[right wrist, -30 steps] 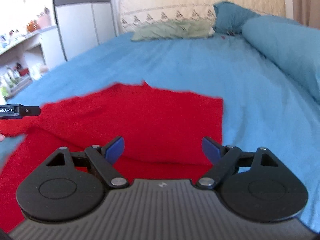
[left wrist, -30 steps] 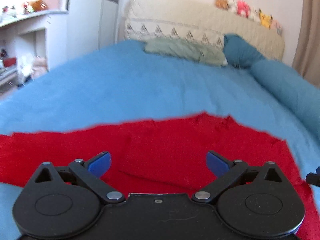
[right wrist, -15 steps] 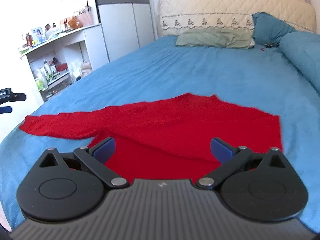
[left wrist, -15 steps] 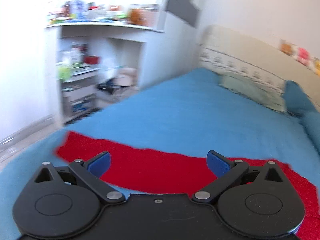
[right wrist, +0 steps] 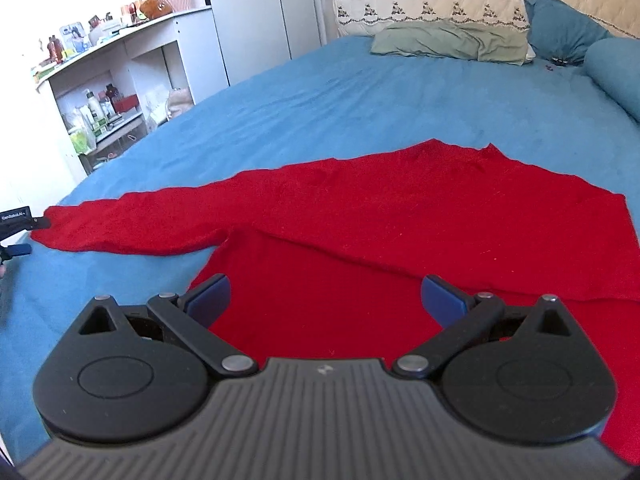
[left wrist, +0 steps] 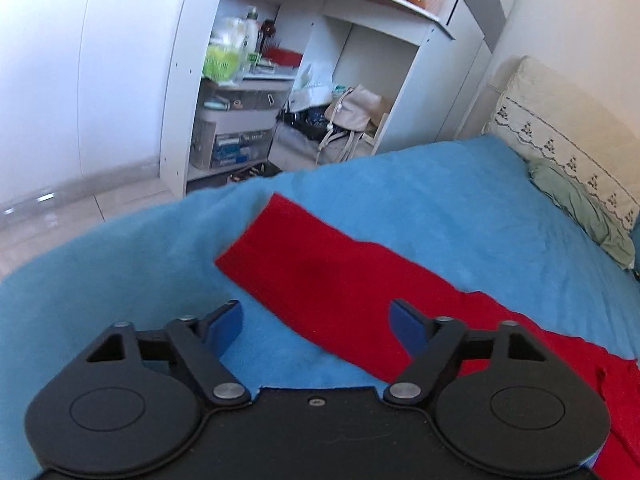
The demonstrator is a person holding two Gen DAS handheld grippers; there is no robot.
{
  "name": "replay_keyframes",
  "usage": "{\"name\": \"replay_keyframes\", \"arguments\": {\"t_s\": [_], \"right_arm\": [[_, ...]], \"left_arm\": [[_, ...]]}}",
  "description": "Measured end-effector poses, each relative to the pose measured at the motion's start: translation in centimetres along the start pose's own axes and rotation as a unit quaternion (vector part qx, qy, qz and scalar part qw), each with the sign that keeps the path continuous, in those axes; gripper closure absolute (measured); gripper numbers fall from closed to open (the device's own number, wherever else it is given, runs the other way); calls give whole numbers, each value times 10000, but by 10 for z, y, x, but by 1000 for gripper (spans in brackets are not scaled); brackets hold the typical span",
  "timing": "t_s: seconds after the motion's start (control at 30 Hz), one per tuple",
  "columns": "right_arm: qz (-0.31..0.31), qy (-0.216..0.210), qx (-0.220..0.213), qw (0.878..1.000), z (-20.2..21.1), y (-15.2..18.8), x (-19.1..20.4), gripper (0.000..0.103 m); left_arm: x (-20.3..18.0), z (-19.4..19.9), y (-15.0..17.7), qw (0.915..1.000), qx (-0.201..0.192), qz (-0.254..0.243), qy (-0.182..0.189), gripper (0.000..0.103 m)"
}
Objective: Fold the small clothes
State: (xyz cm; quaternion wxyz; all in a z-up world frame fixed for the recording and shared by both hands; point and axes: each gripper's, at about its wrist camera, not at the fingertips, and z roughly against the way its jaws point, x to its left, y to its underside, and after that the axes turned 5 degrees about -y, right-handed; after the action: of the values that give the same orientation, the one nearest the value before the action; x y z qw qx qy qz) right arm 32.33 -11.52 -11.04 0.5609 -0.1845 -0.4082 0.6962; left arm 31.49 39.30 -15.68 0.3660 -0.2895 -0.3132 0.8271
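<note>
Left wrist view: my left hand-held gripper (left wrist: 316,326), spread, nears the sleeve (left wrist: 320,264); right hand-held gripper (right wrist: 324,300) spread too. Next, pinch the cuff.

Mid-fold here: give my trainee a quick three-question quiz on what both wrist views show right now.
1. True or false: the left tool is shut on the red sweater.
2. Multiple choice: the stretched-out sleeve points toward A) the green pillow, B) the white shelf unit, C) the blue bolster.
3. Fill in: the sweater lies on a ____ bedspread.

Key: 1 false, both tools are open, including the right tool; 2 B; 3 blue.
</note>
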Motion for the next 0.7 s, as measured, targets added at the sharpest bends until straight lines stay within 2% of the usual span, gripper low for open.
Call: {"name": "replay_keyframes", "arguments": {"t_s": [0.07,0.17,0.2,0.23,0.27,0.3,0.37,0.53,0.63,0.7], "right_arm": [[-7,34,2,10000,-6,0,-1,0],[-45,73,-9,10000,-14,0,-4,0],[-50,95,-10,9999,-17,1,-5,0],[-42,120,-9,9999,-19,1,-5,0],[-28,144,-10,9999,-21,1,-6,0],[-26,161,-9,9999,-22,1,-7,0],[-53,181,0,9998,-24,2,-10,0],[-125,276,-39,9995,-19,1,-18,0],[-119,407,-77,9991,-11,-2,-25,0],[-125,524,-91,9985,-4,-4,-31,0]], "left_arm": [[-2,-3,3,9999,-136,-65,-39,32],[-7,-13,2,9994,-215,-206,-152,48],[-7,-16,2,9994,-231,-177,-210,62],[-6,-17,2,9992,-239,-137,-287,81],[-4,-18,1,9991,-237,-82,-346,92],[-1,-19,0,9993,-208,20,-307,97],[1,-17,-2,9993,-215,147,-255,97],[-21,11,-13,9981,-554,-227,-146,97],[-54,40,-25,9949,-884,-470,152,97],[-87,61,-30,9907,-1065,-661,534,97]]}}
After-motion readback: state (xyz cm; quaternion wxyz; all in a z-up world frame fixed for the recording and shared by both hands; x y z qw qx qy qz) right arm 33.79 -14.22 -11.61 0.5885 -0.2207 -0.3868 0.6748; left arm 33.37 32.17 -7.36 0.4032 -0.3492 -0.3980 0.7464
